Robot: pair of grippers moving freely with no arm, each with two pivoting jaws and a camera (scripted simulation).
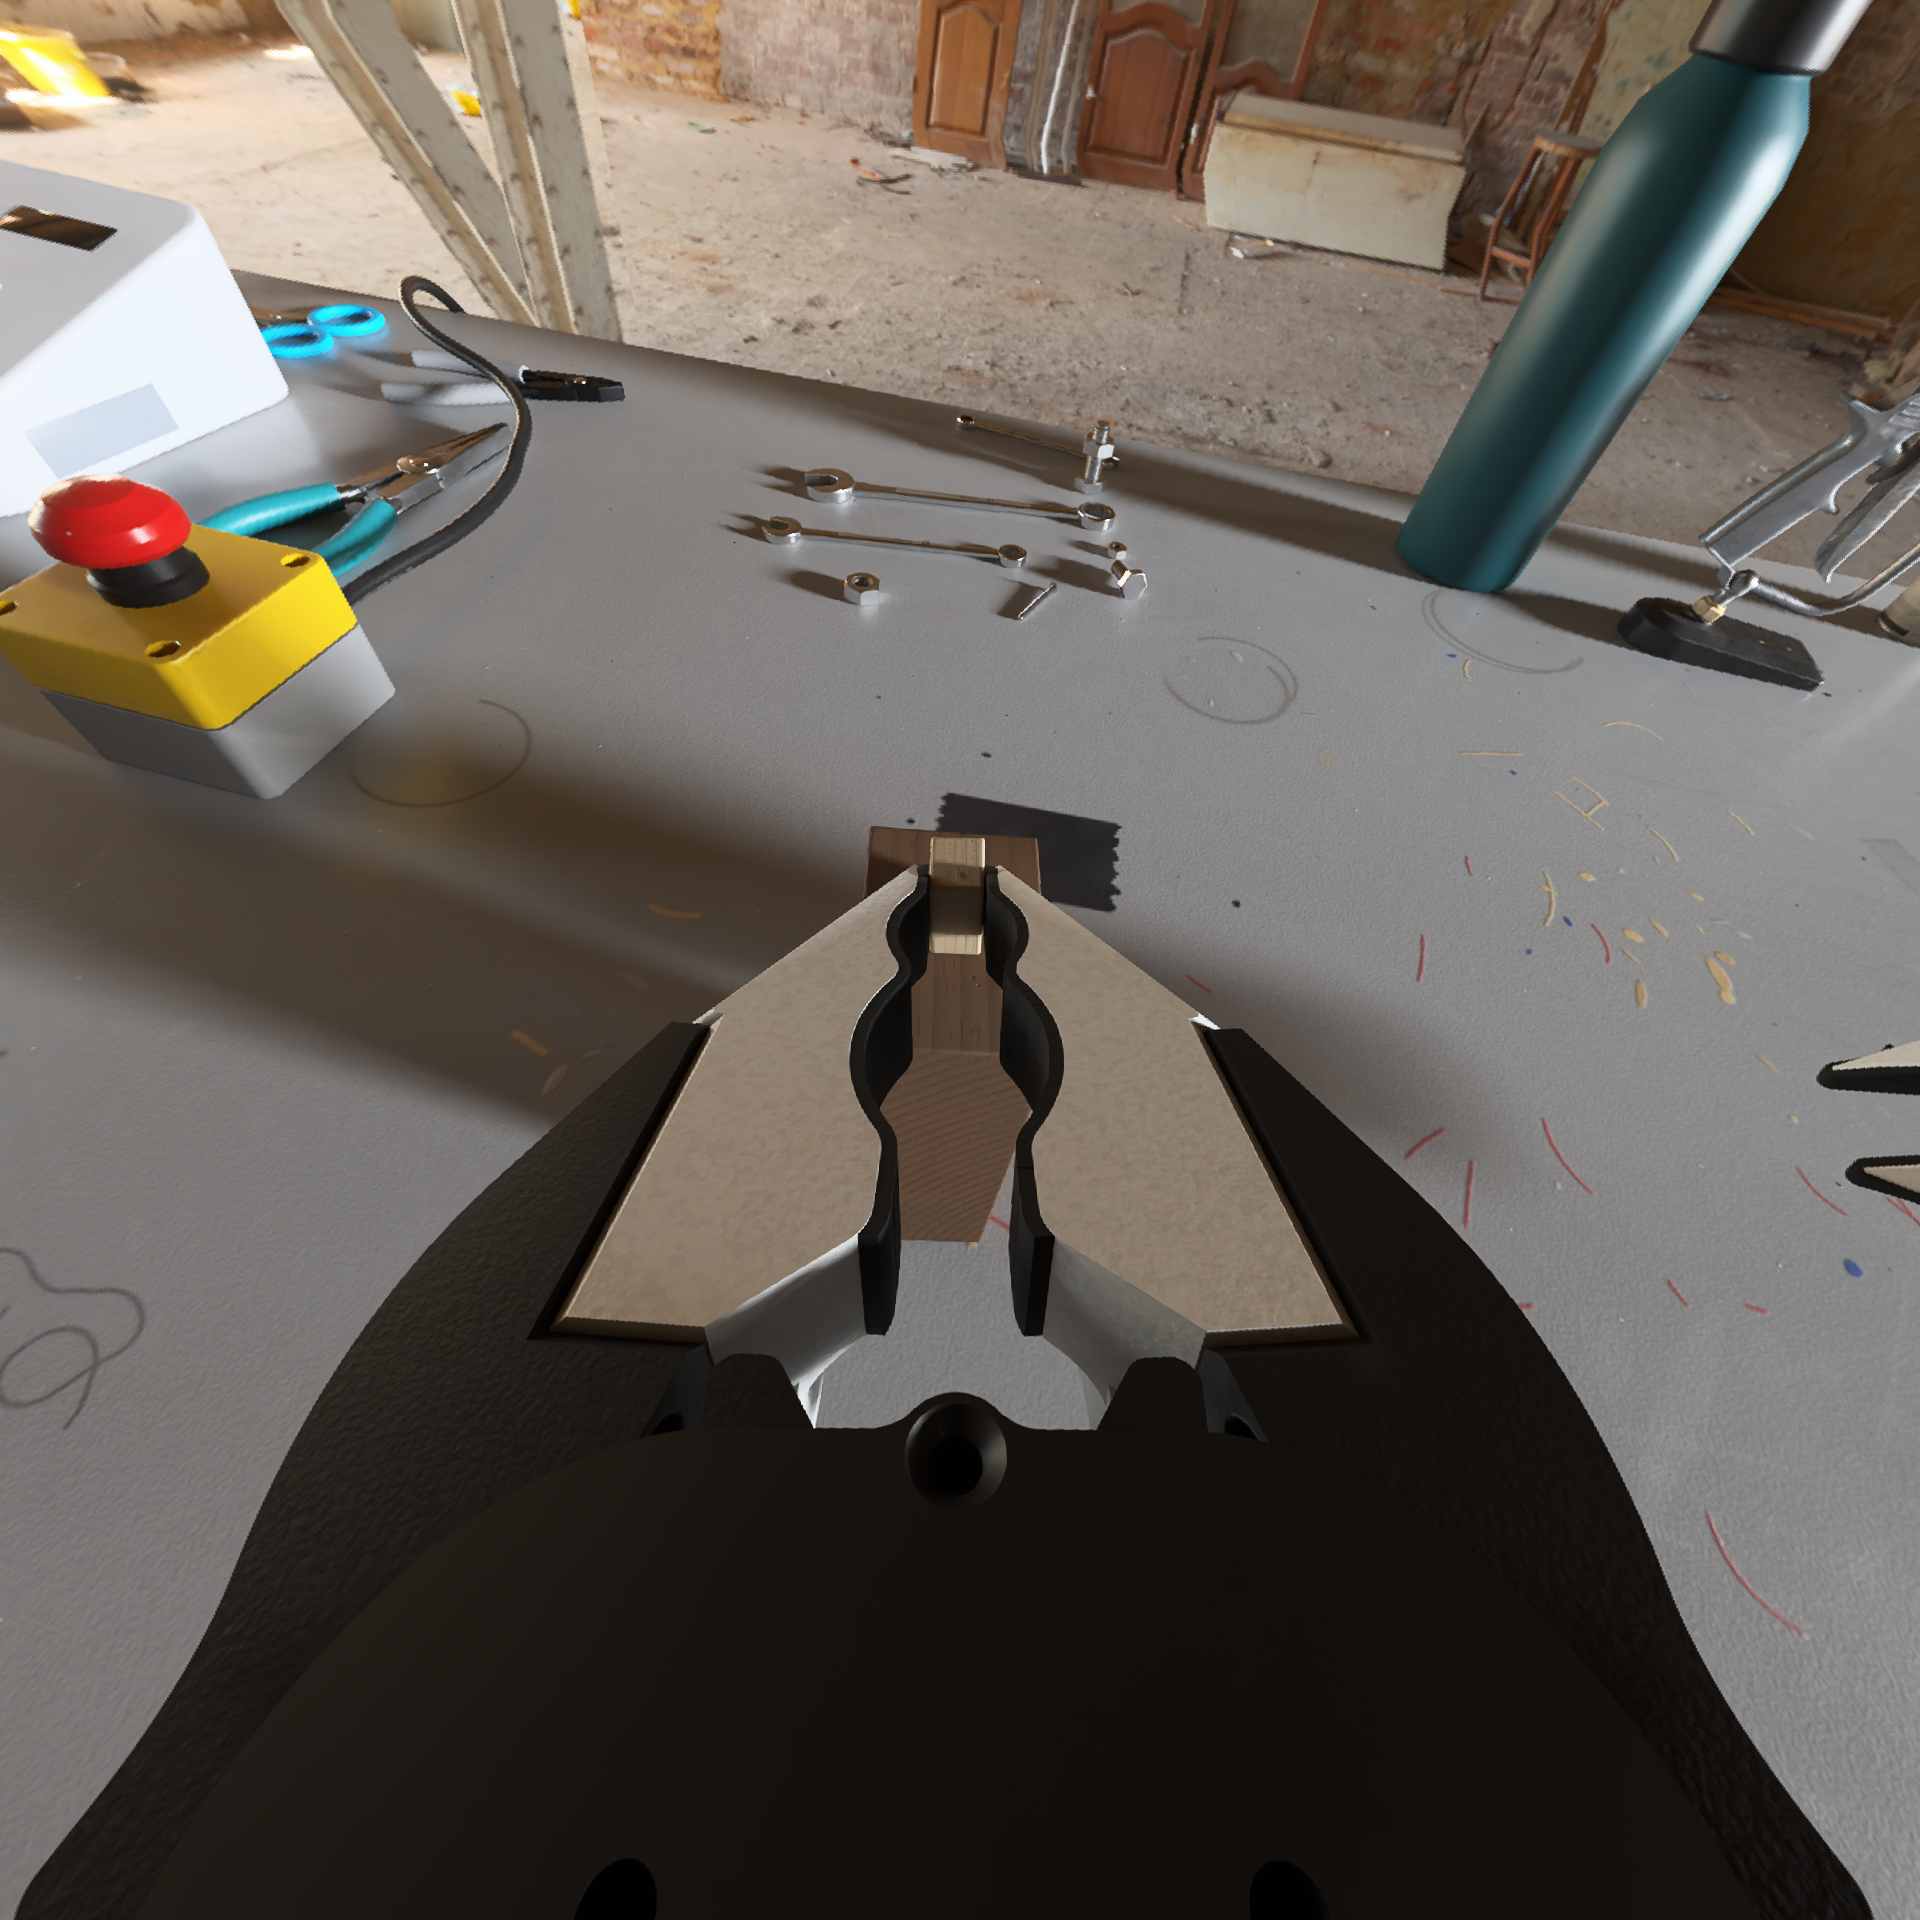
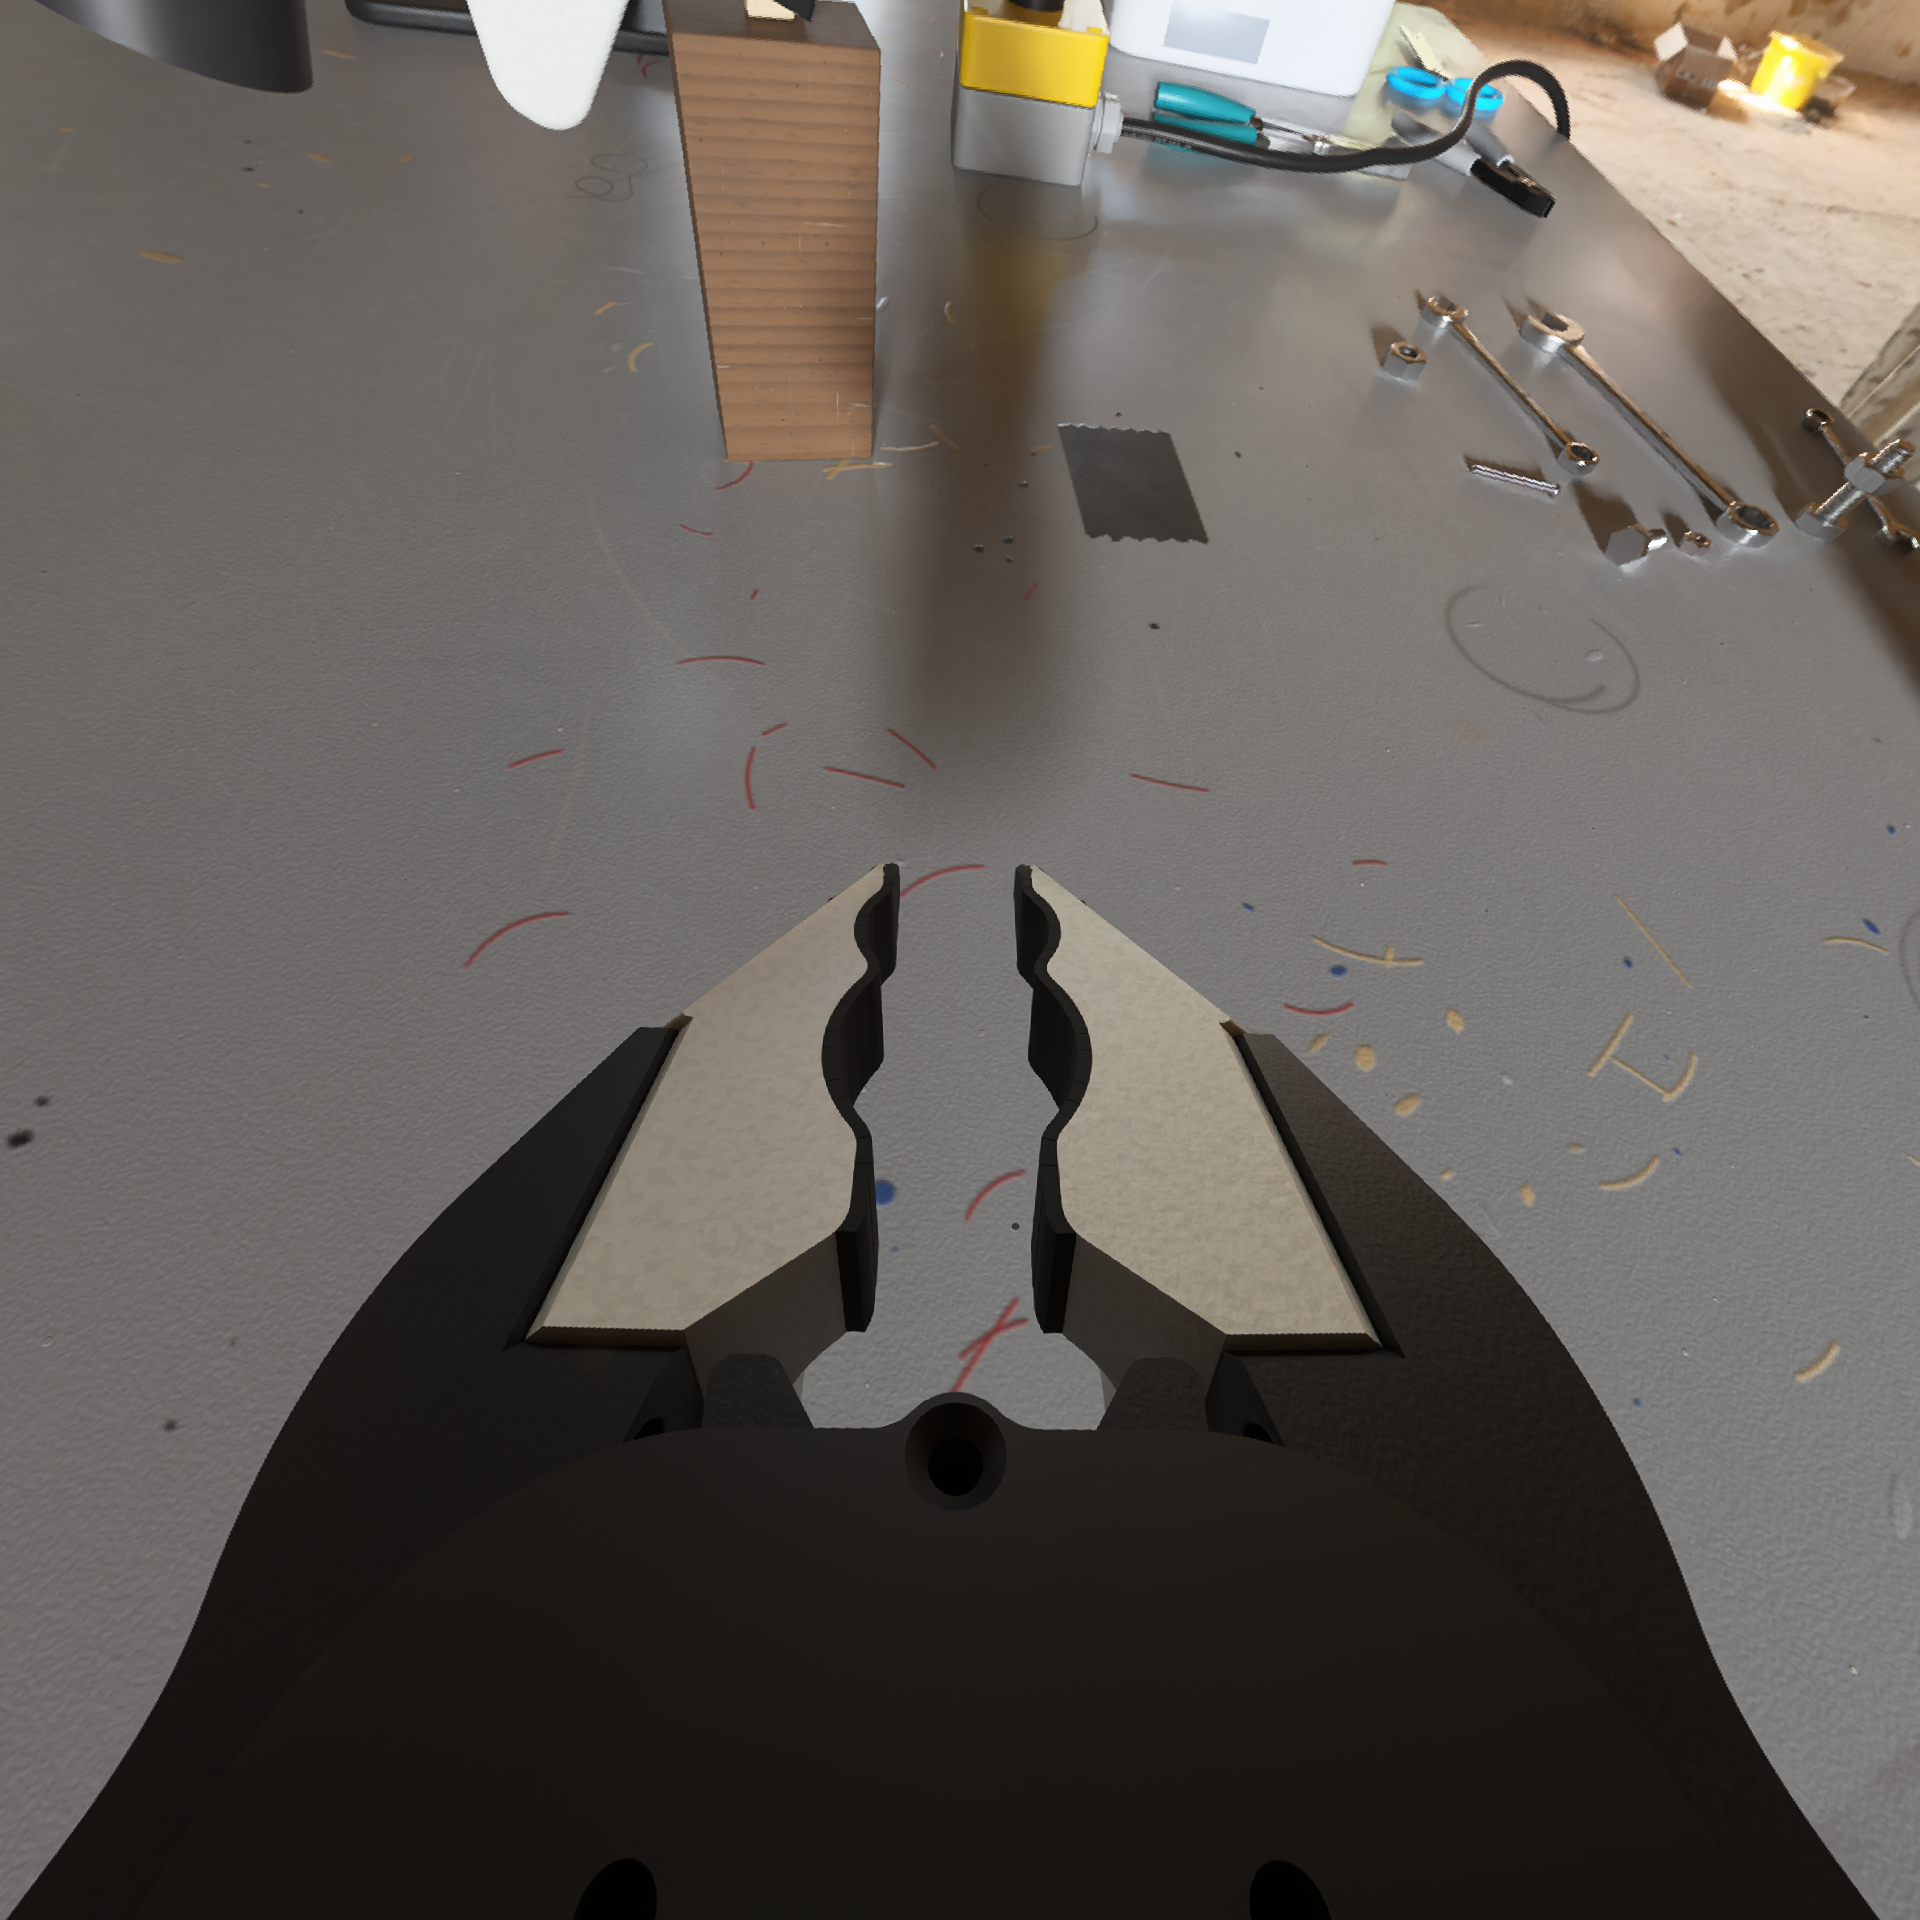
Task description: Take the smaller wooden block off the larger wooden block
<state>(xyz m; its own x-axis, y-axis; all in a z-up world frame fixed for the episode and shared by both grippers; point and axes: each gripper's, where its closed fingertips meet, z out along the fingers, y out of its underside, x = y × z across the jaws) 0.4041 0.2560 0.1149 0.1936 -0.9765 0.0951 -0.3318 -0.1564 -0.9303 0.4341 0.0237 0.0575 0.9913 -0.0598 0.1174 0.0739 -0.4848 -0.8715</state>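
Observation:
The larger wooden block [image 1: 951, 1132] is brown and stands upright on the grey table [image 1: 623, 935]. The smaller wooden block [image 1: 956, 914] is pale and sits on its top face. My left gripper [image 1: 956, 875] looks down over both blocks, its fingers closed against the small block's two sides. In the right wrist view the large block [image 2: 784, 260] stands far ahead and left, with a sliver of the small block [image 2: 771, 8] and a white finger [image 2: 551, 62] of the left gripper at the top edge. My right gripper [image 2: 956, 873] is open and empty, low over the table.
A yellow box with a red button [image 1: 177, 634] stands at the left, with teal pliers [image 1: 343, 520] and a white box [image 1: 104, 343] behind it. Wrenches and nuts [image 1: 935, 520] lie ahead. A teal bottle [image 1: 1600, 343] stands at the right. The right gripper's fingertips [image 1: 1881, 1081] show at the right edge.

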